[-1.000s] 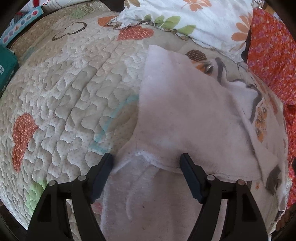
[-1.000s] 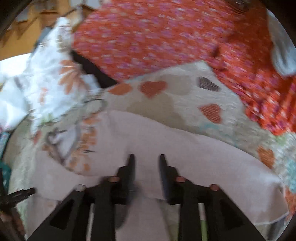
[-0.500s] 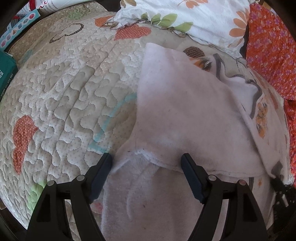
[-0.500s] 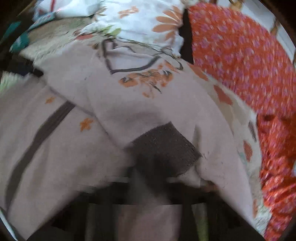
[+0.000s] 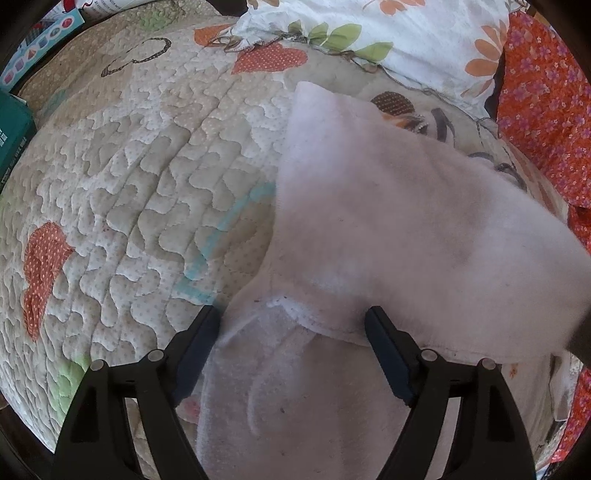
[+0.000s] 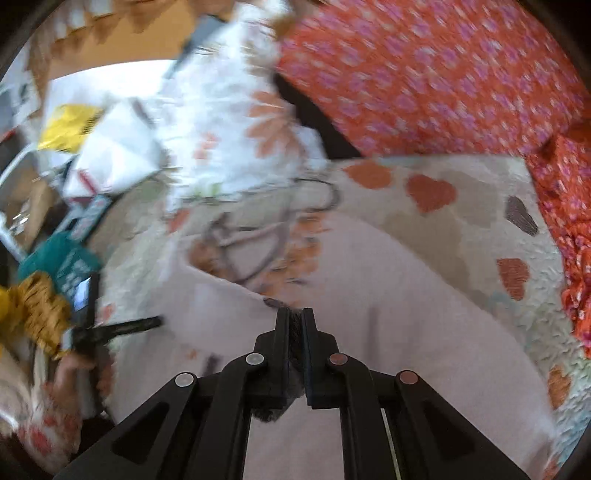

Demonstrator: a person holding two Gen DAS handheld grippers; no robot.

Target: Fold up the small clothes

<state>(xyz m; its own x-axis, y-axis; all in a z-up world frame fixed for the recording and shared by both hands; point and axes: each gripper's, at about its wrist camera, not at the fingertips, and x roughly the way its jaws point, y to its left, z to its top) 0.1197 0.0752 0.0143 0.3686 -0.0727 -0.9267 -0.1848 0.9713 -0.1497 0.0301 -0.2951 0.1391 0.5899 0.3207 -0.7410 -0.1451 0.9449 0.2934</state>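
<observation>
A small pale pink garment (image 5: 388, 229) lies on the quilted bedspread (image 5: 140, 177), seen inside out with a stitched hem. My left gripper (image 5: 293, 325) is open, its fingers straddling the hem, resting low over the cloth. In the right wrist view the same garment (image 6: 388, 314) shows an orange print and dark trim. My right gripper (image 6: 294, 325) is shut on a dark cuff of the garment and holds that part lifted over the rest. The left gripper (image 6: 122, 326) shows at the left of that view.
A white pillow with orange flowers (image 5: 388, 33) and an orange floral cloth (image 5: 546, 99) lie at the back and right. A teal box (image 5: 11, 136) sits at the left edge. Boxes and papers (image 6: 92, 147) crowd the far left in the right wrist view.
My right gripper closed on the dark cuff and carried it up and across, laying more pink cloth over the printed side. My left gripper stayed open in place.
</observation>
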